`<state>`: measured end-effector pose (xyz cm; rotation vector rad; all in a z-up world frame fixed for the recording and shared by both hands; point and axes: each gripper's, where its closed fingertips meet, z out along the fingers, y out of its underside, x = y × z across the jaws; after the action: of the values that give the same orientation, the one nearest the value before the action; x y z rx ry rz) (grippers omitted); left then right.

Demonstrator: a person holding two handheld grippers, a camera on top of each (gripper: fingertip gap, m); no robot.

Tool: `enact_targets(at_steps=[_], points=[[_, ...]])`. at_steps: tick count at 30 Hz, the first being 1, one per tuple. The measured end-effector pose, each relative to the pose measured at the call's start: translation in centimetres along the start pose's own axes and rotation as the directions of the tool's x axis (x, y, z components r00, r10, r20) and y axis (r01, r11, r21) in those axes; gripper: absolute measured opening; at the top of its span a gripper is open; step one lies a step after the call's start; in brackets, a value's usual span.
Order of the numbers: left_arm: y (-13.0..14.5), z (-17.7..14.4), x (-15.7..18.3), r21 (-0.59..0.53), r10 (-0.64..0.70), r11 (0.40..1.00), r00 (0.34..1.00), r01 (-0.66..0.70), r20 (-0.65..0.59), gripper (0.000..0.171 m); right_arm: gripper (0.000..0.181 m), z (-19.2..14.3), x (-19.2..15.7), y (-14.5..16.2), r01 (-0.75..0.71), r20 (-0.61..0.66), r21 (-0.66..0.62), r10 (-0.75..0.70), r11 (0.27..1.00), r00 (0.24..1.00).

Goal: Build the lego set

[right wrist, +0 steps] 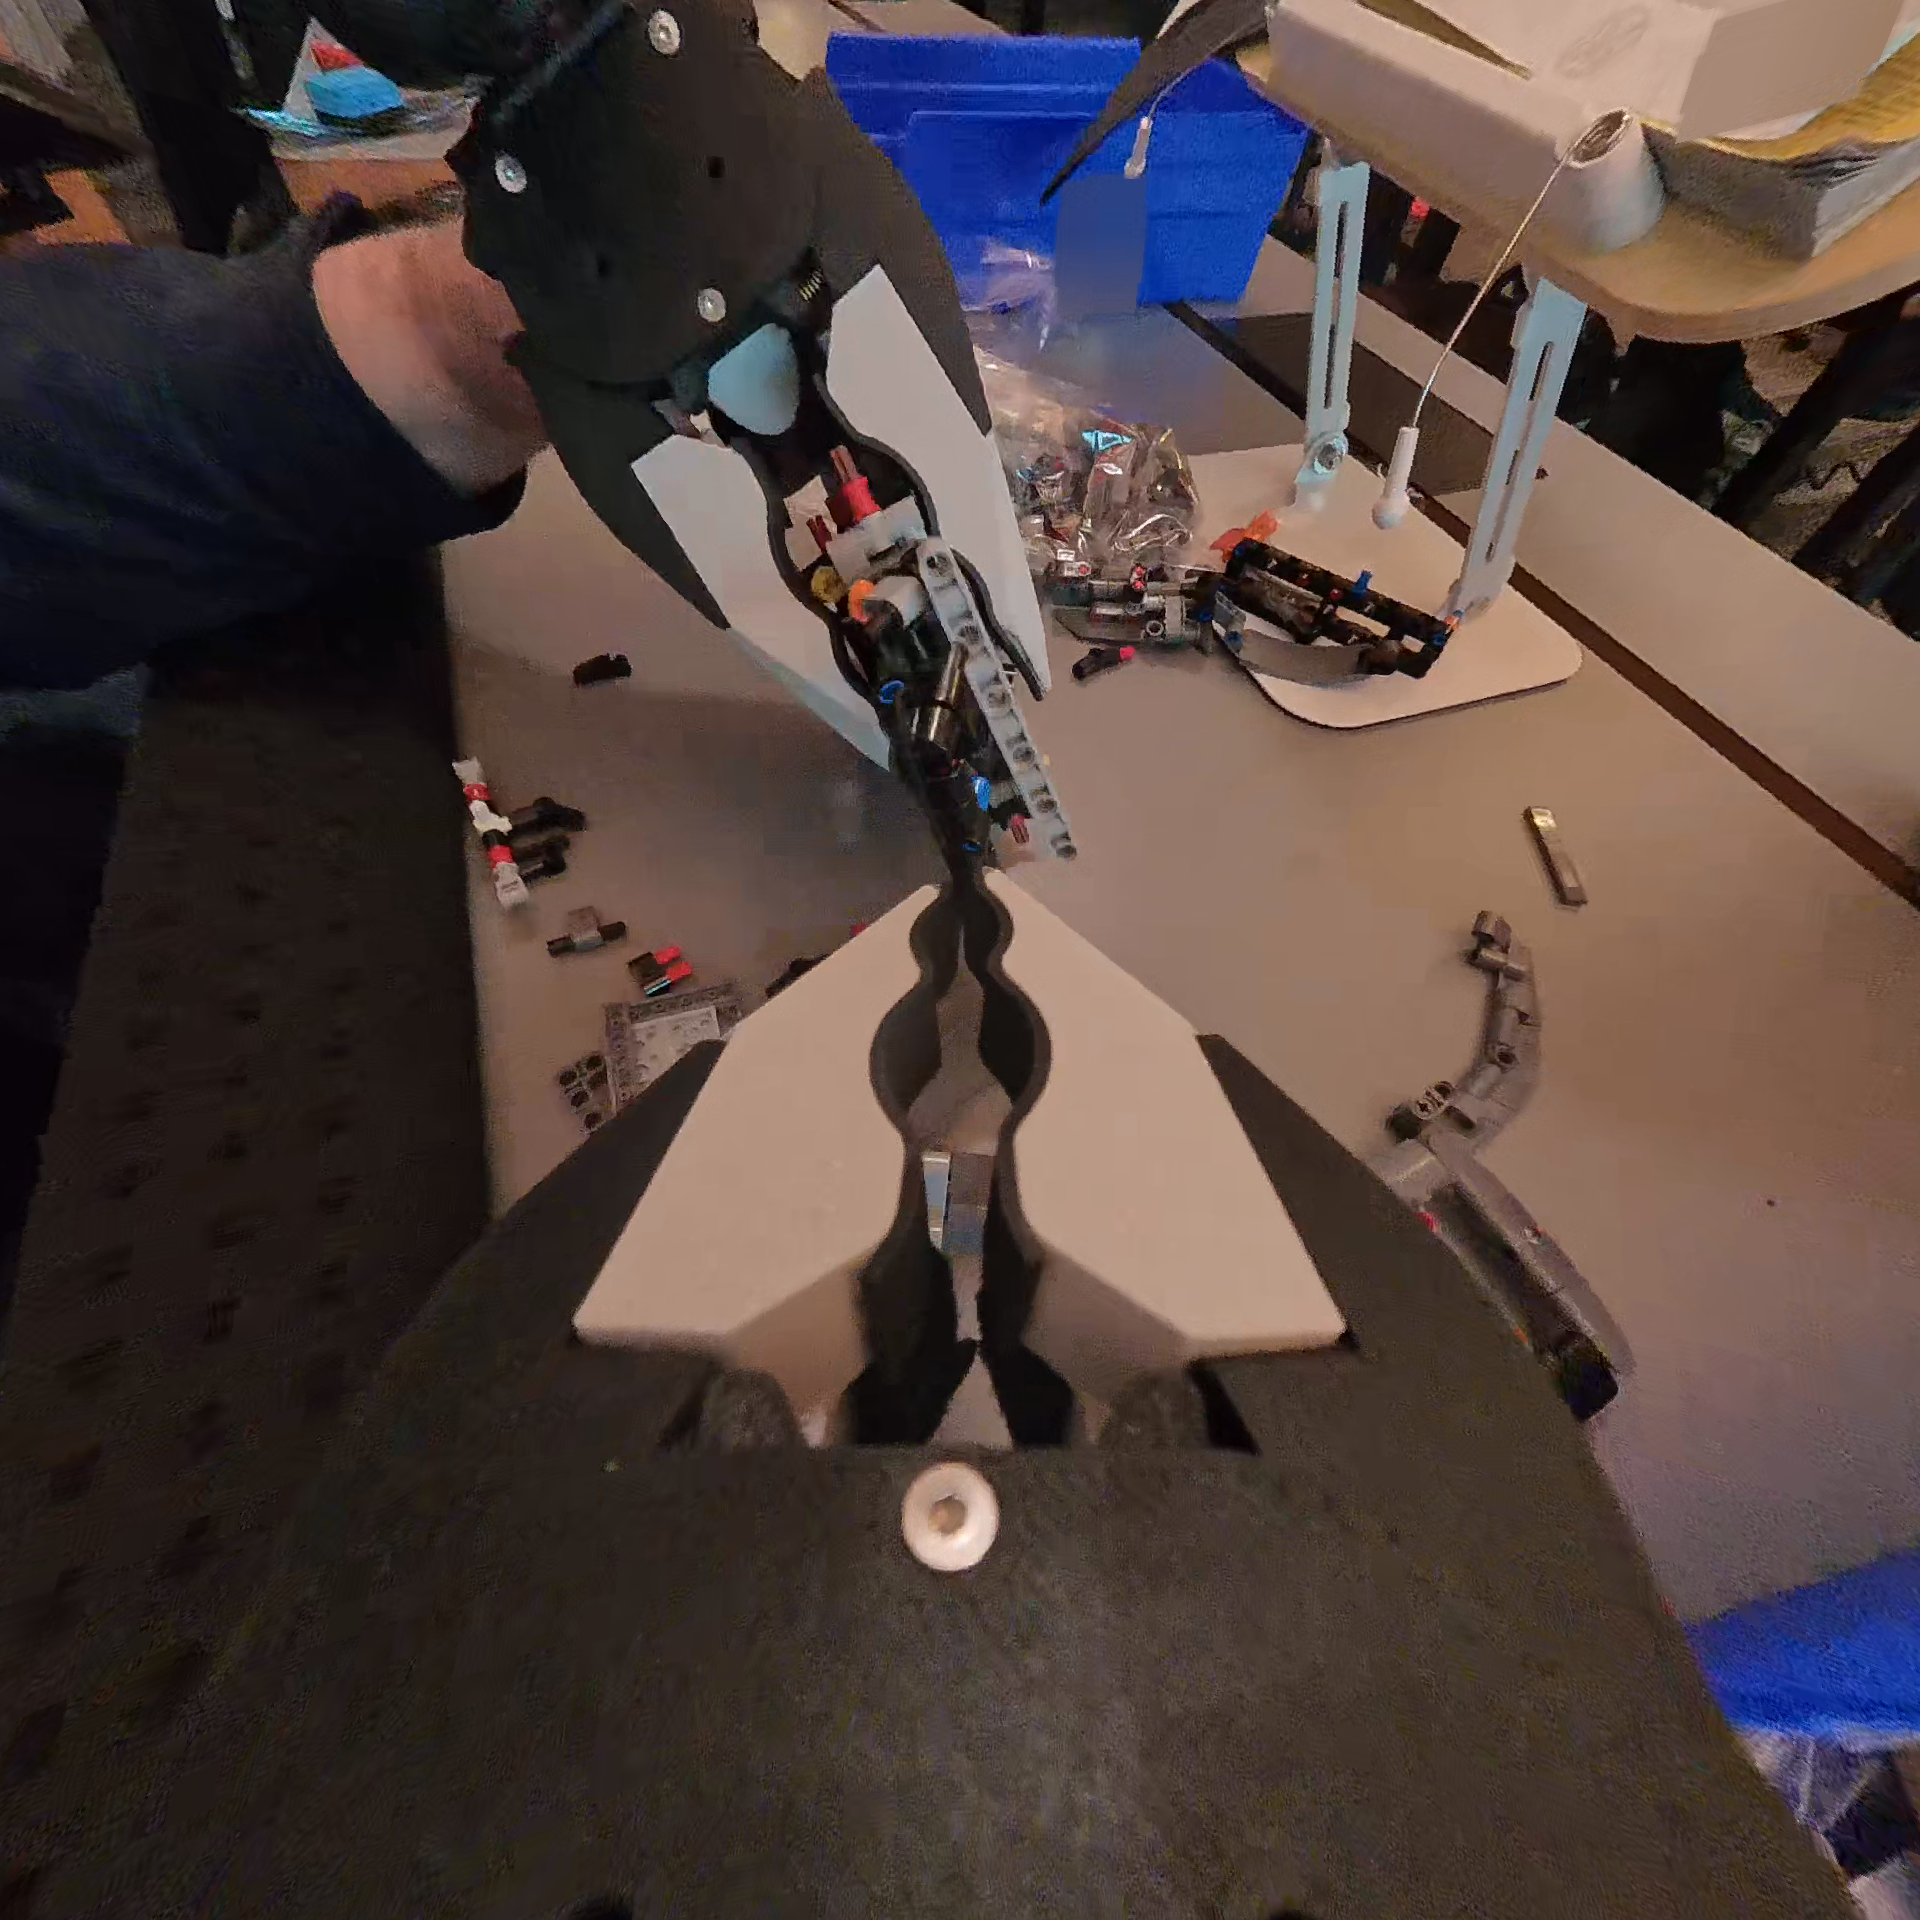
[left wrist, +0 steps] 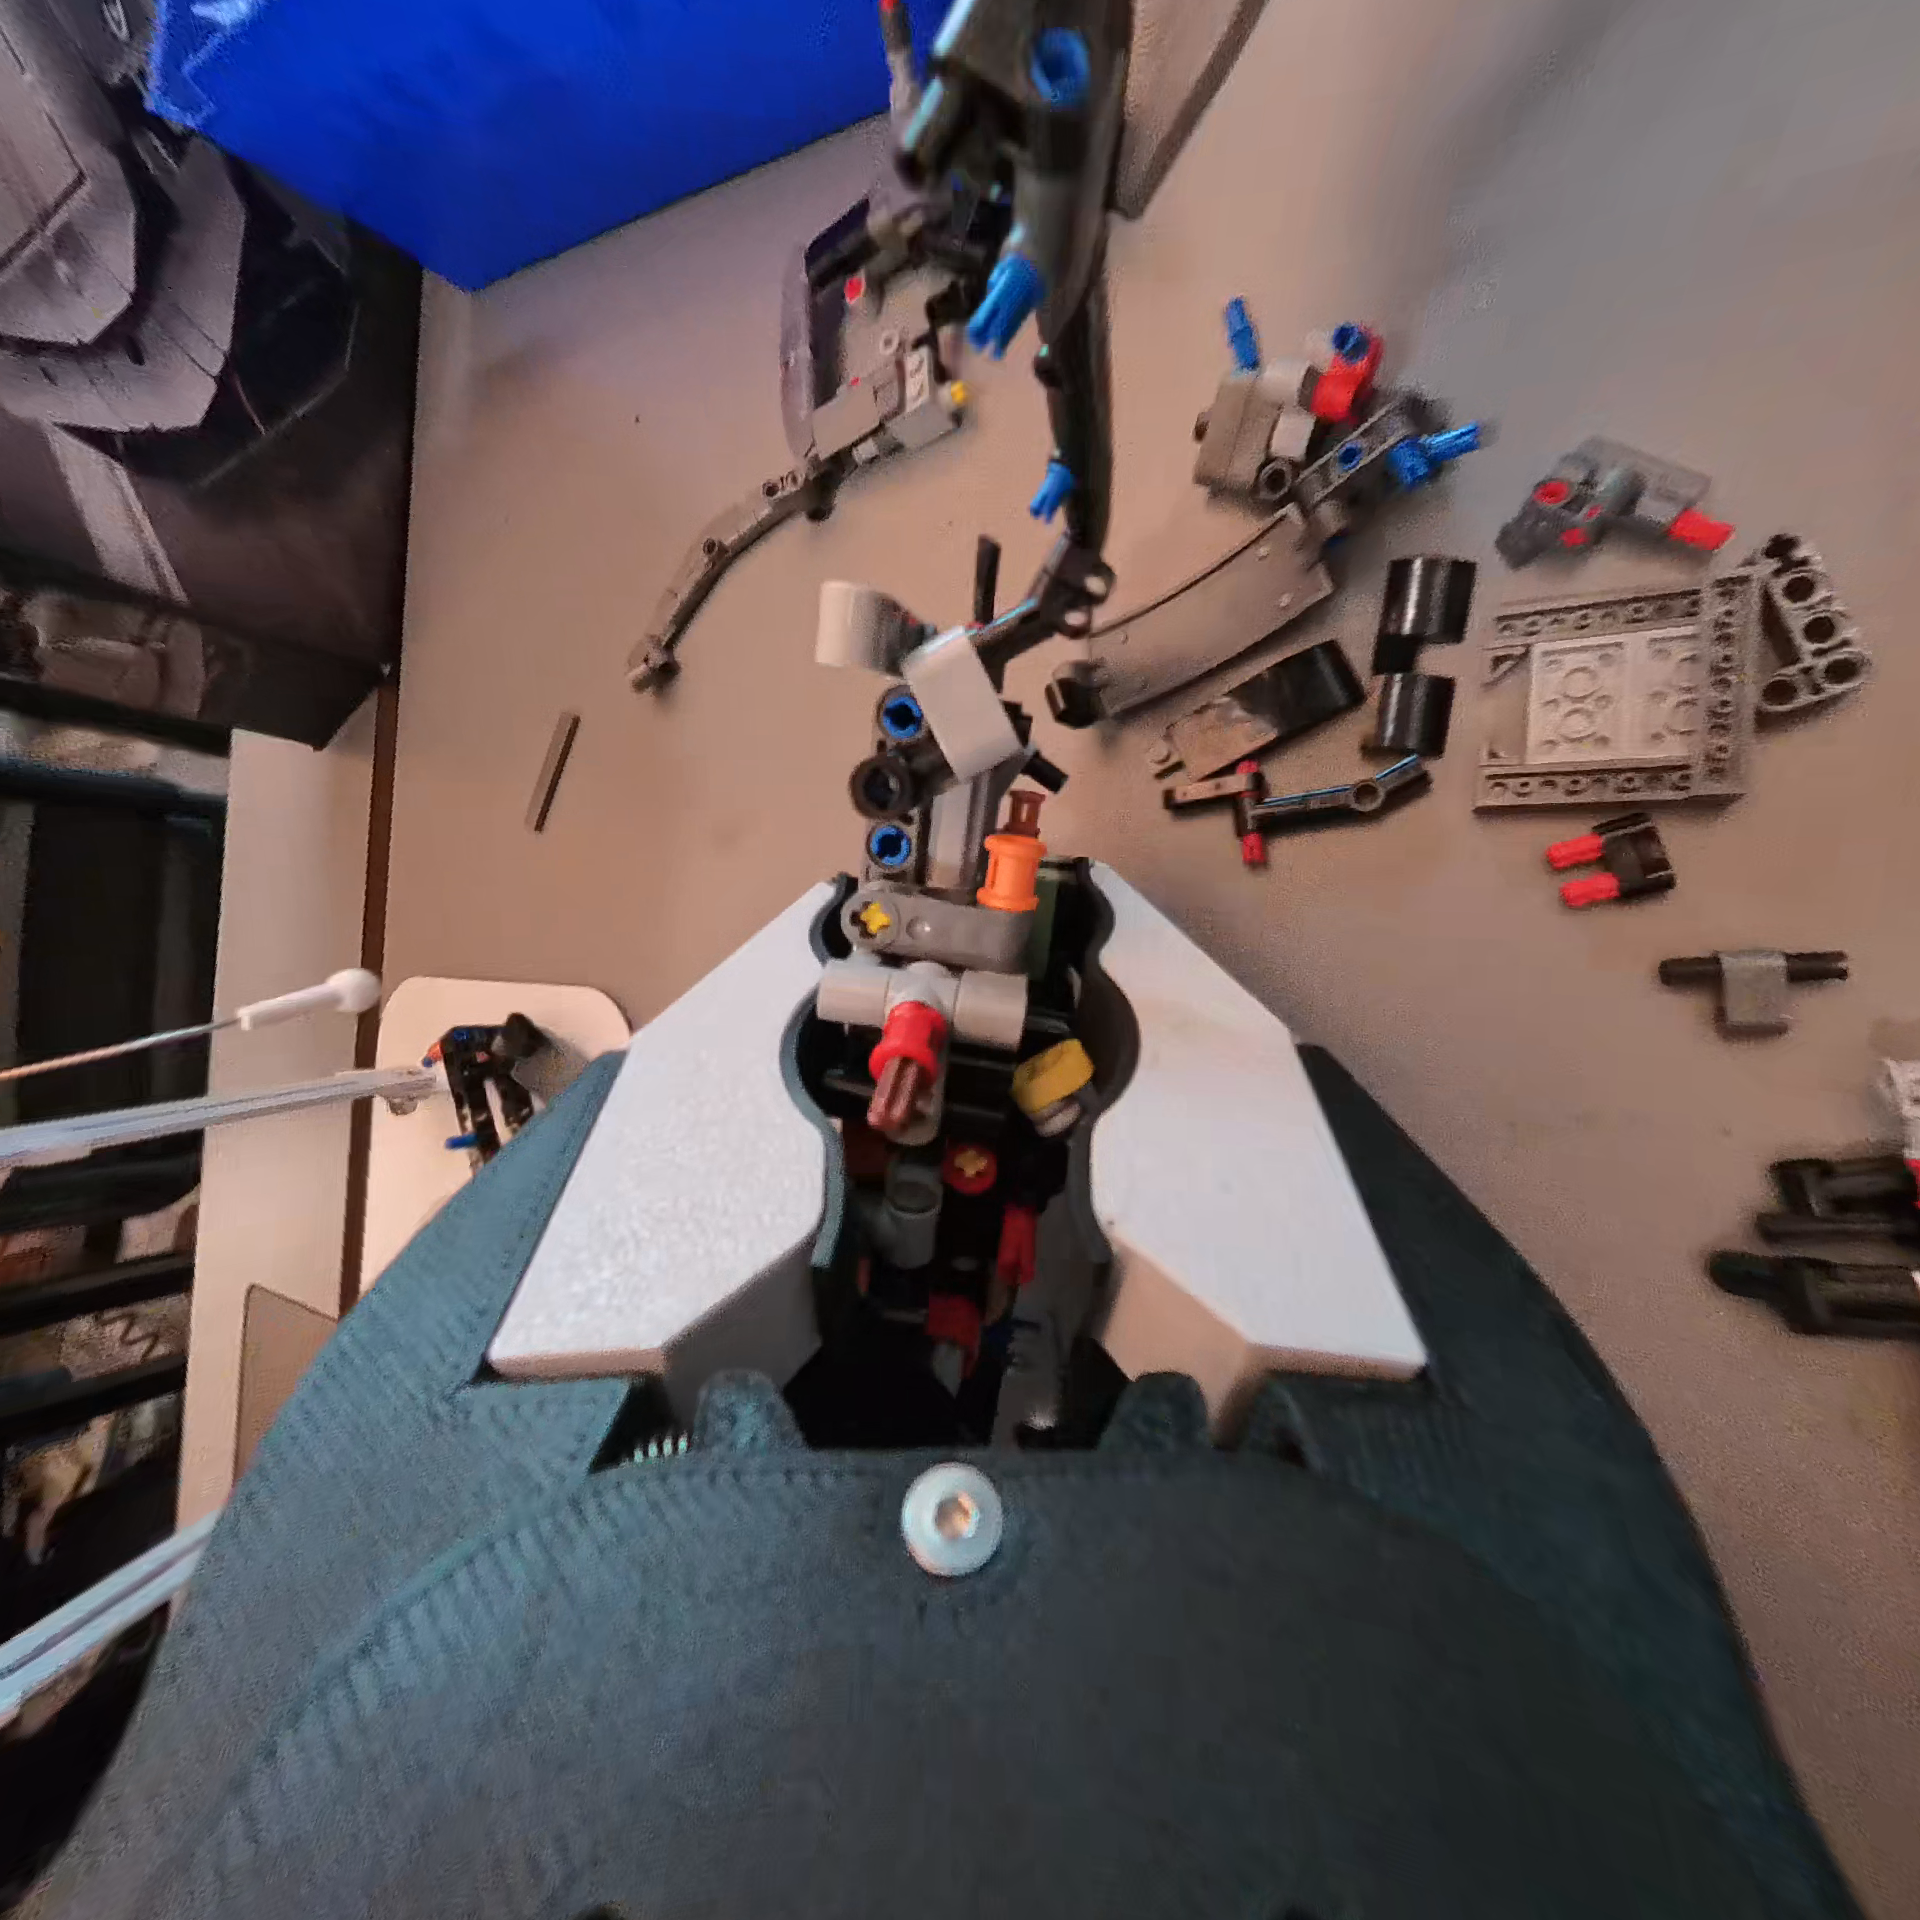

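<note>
My left gripper (left wrist: 961, 894) is shut on a lego technic assembly (left wrist: 935, 997) of grey, black, red and orange parts. A dark curved beam (left wrist: 1075, 436) with blue pins reaches forward from it, above the table. In the right wrist view the left gripper (right wrist: 956, 717) comes in from the upper left, held by a hand (right wrist: 416, 353). The assembly (right wrist: 966, 707) hangs from it toward me. My right gripper (right wrist: 966, 894) is shut on the thin dark lower end of that assembly. A small grey part (right wrist: 956, 1195) shows deeper between its fingers.
Loose parts lie on the beige table (left wrist: 1558, 260): a grey plate (left wrist: 1610, 696), a curved grey panel (left wrist: 1205, 613), black curved pieces (left wrist: 1418, 655) and red pins (left wrist: 1590, 873). A curved grey arch (right wrist: 1496, 1049), a parts bag (right wrist: 1101, 478), a white stand (right wrist: 1434, 665) and a blue bin (right wrist: 1039, 135) are beyond. The grippers' ends are close to 10 cm from one another. My left tips are roughly 11 cm from the grey plate (left wrist: 1610, 696).
</note>
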<state>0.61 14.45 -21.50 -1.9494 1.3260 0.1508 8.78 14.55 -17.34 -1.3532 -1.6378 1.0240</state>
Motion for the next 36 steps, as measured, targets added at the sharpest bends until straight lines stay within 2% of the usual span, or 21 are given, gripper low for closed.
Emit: enact_targets(at_steps=[5, 8, 9, 10, 12, 16, 19, 22, 26, 31, 33, 36], points=[[0.5, 0.2, 0.4, -0.004, 0.042, 0.999, 0.999, -0.042, 0.014, 0.038, 0.0, 0.5, -0.5, 1.3, -0.005, 0.039, -0.058, 0.008, 0.998, 0.999], [0.3, -0.5, -0.1, 0.038, 0.015, 0.999, 1.0, -0.016, 0.027, 0.038, 0.0, 1.6, -1.5, 2.4, 0.087, 0.043, -0.146, -0.081, 0.985, 0.996], [0.2, -0.6, -0.2, 0.044, 0.012, 0.999, 0.999, -0.013, 0.029, 0.038, 0.003, 1.9, -1.8, 2.6, 0.097, 0.058, -0.164, -0.088, 0.982, 0.994], [0.2, -0.6, -0.2, 0.046, 0.013, 0.999, 0.999, -0.014, 0.03, 0.038, 0.015, 2.1, -2.0, 2.7, 0.096, 0.069, -0.177, -0.085, 0.98, 0.994], [0.2, -0.5, -0.2, 0.039, 0.018, 0.999, 1.0, -0.019, 0.026, 0.038, 0.026, 2.1, -1.8, 1.7, 0.083, 0.055, -0.14, -0.076, 0.987, 0.996], [0.2, -0.3, 0.1, 0.028, 0.033, 0.999, 0.999, -0.033, 0.024, 0.038, 0.018, 2.3, -0.7, -0.6, 0.061, 0.003, -0.059, -0.061, 0.996, 0.998], [-0.4, -0.2, 0.4, 0.037, 0.043, 0.998, 0.999, -0.043, 0.018, 0.038, 0.017, 3.7, -0.2, -0.4, 0.097, -0.035, -0.11, -0.102, 0.989, 0.994], [-0.7, -0.1, 0.7, 0.036, 0.049, 0.998, 0.999, -0.05, 0.013, 0.038, 0.004, 4.6, -0.3, 0.0, 0.164, -0.043, -0.153, -0.172, 0.975, 0.984], [-0.9, -0.3, 0.7, 0.052, 0.044, 0.998, 0.999, -0.045, 0.006, 0.038, 0.0, 4.4, -0.7, -0.2, 0.218, -0.051, -0.163, -0.229, 0.962, 0.972], [-1.0, -0.7, 0.9, 0.073, 0.046, 0.996, 0.999, -0.045, -0.01, 0.038, 0.0, 3.5, -0.9, -0.5, 0.179, -0.022, -0.128, -0.183, 0.976, 0.983], [0.7, -0.7, 0.0, 0.009, 0.004, 1.0, 1.0, -0.004, 0.008, 0.037, 0.0, 2.4, -0.3, -0.3, 0.144, -0.038, -0.112, -0.149, 0.983, 0.988], [1.6, -1.6, -1.1, 0.044, -0.047, 0.998, 0.999, 0.046, 0.016, 0.037, 0.0, 1.9, -0.8, 0.7, 0.101, 0.019, -0.115, -0.1, 0.988, 0.995]])
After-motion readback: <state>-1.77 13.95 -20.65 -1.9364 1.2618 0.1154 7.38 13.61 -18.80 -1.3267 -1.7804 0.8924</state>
